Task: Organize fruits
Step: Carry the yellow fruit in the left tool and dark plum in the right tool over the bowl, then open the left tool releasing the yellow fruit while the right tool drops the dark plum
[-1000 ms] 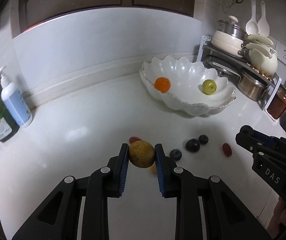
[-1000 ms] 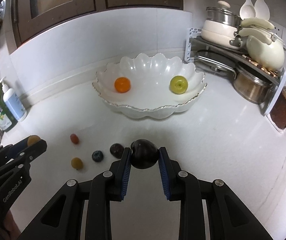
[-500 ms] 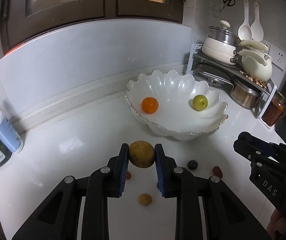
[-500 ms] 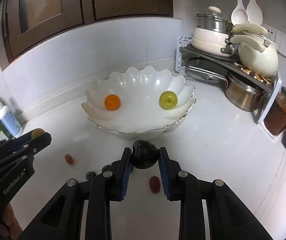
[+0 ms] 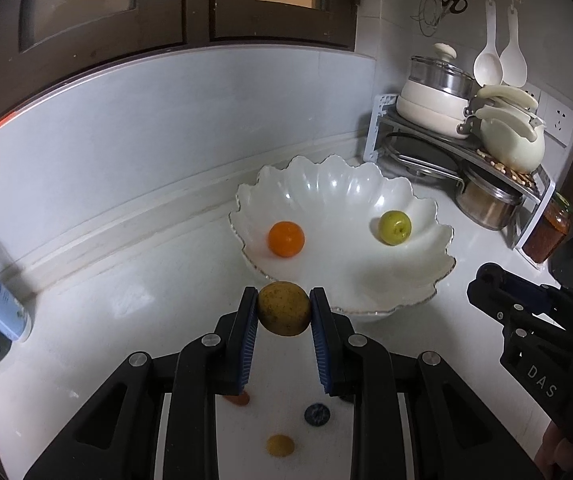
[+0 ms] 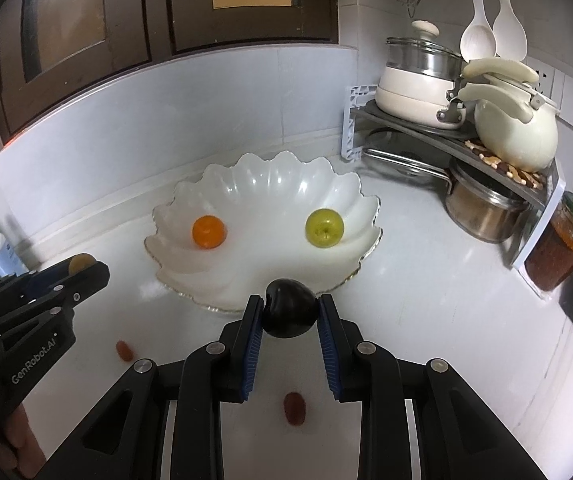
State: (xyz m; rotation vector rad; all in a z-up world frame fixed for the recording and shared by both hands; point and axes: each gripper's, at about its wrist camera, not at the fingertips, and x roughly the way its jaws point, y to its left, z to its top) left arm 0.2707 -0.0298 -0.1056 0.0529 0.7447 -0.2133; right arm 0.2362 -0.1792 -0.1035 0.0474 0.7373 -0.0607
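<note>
Left wrist view has the white bowl (image 5: 426, 216) way closer than a second ago, so both carries are nearly home: left gripper (image 5: 284, 314) pinching the yellow-brown fruit (image 5: 284, 314) at its near rim, right gripper (image 6: 289, 314) clamped on the dark plum (image 6: 289, 314), drop-off likely next.
</note>
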